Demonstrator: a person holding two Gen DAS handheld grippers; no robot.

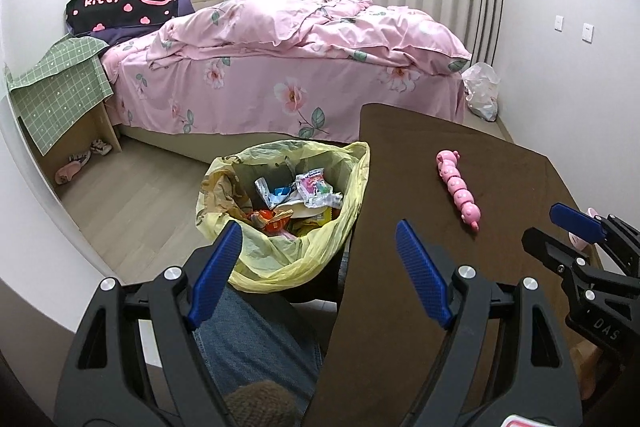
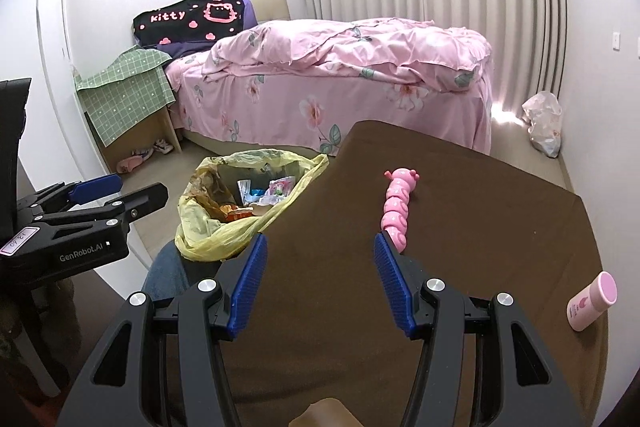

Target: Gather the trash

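A bin lined with a yellow bag point(image 1: 280, 259) stands on the floor left of the brown table point(image 1: 440, 307); it holds several wrappers point(image 1: 304, 195). It also shows in the right wrist view point(image 2: 208, 239). My left gripper point(image 1: 320, 243) is open and empty, above the bin's near rim and the table's left edge. My right gripper point(image 2: 318, 253) is open and empty over the table point(image 2: 480, 227), its right finger close to a pink caterpillar toy point(image 2: 396, 207). The toy also shows in the left wrist view point(image 1: 458, 187).
A pink bottle point(image 2: 592, 301) lies at the table's right edge. A bed with pink floral bedding point(image 1: 288, 67) fills the back. A green-covered bedside stand point(image 1: 60, 87) is at left, and a clear plastic bag point(image 1: 482, 89) lies on the floor by the curtain.
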